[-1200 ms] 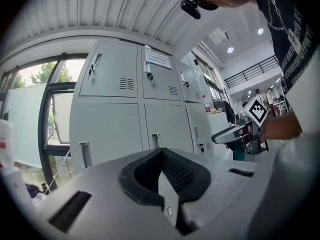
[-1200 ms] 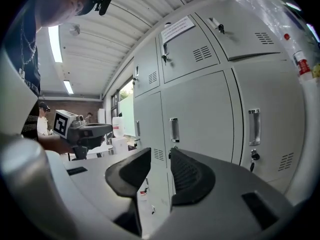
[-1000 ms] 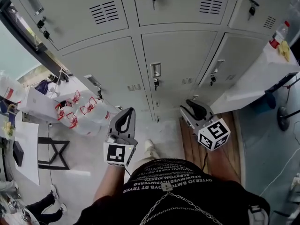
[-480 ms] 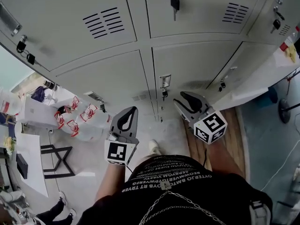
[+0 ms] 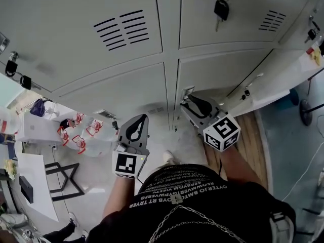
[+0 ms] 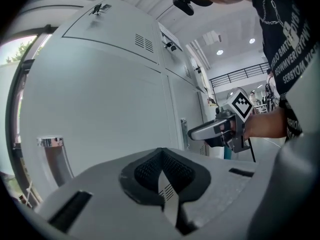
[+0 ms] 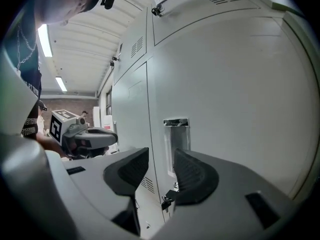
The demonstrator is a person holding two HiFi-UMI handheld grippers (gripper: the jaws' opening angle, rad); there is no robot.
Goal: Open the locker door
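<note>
The grey locker door (image 5: 223, 72) in the lower row has a chrome recessed handle (image 5: 188, 92) at its left edge, with a key hanging under it. My right gripper (image 5: 191, 107) is held just in front of that handle. In the right gripper view the handle (image 7: 176, 134) shows in the gap ahead of the right gripper (image 7: 161, 171). Its jaws are opening and nothing is between the pads. My left gripper (image 5: 135, 129) hangs lower left, away from the lockers, shut and empty. The left gripper view shows this gripper (image 6: 162, 173) with its pads meeting.
Keys (image 5: 221, 9) dangle from the upper locker doors. Red-printed plastic bags (image 5: 81, 130) lie on the floor at the left, beside a white table (image 5: 30, 186). A wooden strip (image 5: 253, 140) runs along the floor at the right. A neighbouring door's chrome handle (image 6: 52, 156) is close by.
The view has closed in on the lockers. My right gripper has moved up to the handle and its jaws have spread wider. The left gripper has barely moved.
</note>
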